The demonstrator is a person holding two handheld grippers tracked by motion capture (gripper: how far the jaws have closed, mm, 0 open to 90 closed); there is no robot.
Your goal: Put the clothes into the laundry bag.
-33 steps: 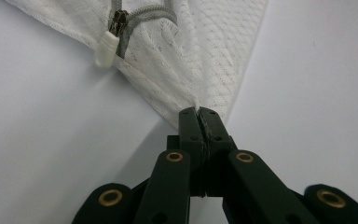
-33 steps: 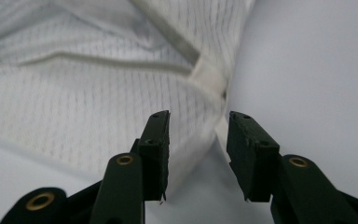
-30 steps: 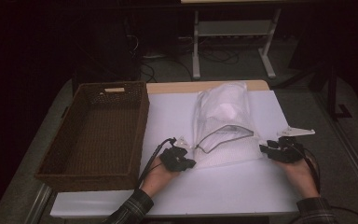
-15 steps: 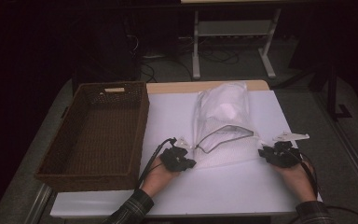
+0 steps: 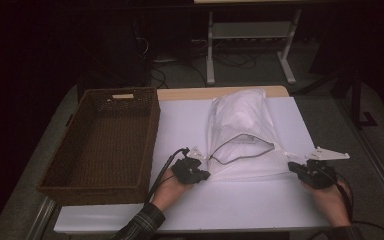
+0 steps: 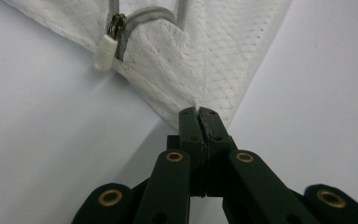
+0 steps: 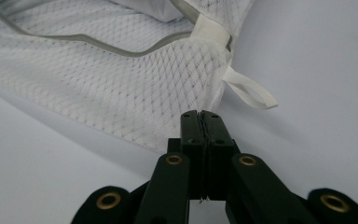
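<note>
A white mesh laundry bag [image 5: 240,137] lies on the white table [image 5: 180,125] with its unzipped mouth toward the person, and a pair of tongs now grips each near corner. The left gripper [image 6: 199,113] is clenched on the bag's corner fabric, the zipper pull [image 6: 106,52] just beyond and to the left of its tips. The right gripper [image 7: 201,115] has just been closing and stands pinched on the edge of the opposite corner, a small white loop tab [image 7: 251,91] lying just right of its jaws. Seen from above, the two tools [image 5: 195,170] [image 5: 305,170] sit well apart with the bag's open end stretched between them — something white and bulky fills the far end of the bag. The step in hand looks like securing both corners. The next move probably calls for an even lift with both hands, keeping the mesh taut, toward the brown wicker basket [image 5: 105,140] left of the left gripper.
</note>
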